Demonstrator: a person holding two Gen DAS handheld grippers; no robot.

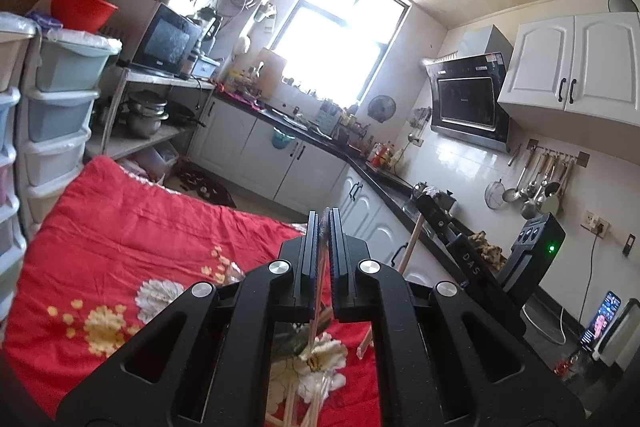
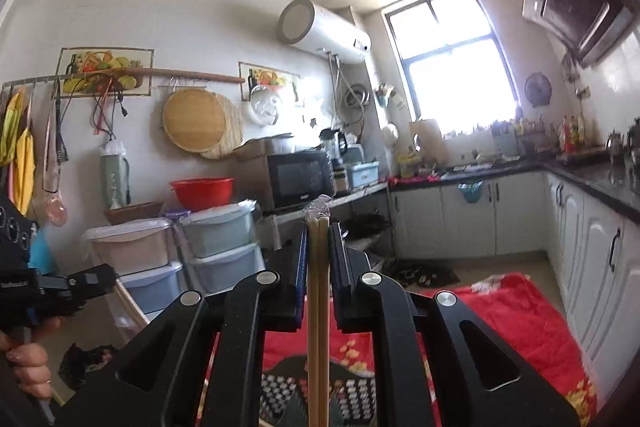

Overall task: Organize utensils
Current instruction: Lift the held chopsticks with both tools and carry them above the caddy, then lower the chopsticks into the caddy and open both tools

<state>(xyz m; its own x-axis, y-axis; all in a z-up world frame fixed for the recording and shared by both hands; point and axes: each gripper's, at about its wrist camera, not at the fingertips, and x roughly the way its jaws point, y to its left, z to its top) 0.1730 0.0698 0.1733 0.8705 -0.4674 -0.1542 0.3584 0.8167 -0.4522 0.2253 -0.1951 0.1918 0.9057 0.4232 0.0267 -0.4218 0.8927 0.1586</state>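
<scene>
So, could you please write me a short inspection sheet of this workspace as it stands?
Surface: red floral cloth over the work surface.
Job's things: chopsticks with clear wrapper at the tip; more chopsticks lie on the cloth.
Clutter: perforated basket on the cloth.
Grippers: left gripper shut on a thin clear wrapper; right gripper shut on the chopsticks.
Cables: white cable near a phone.
Surroundings: kitchen counter, window, stacked drawers.
</scene>
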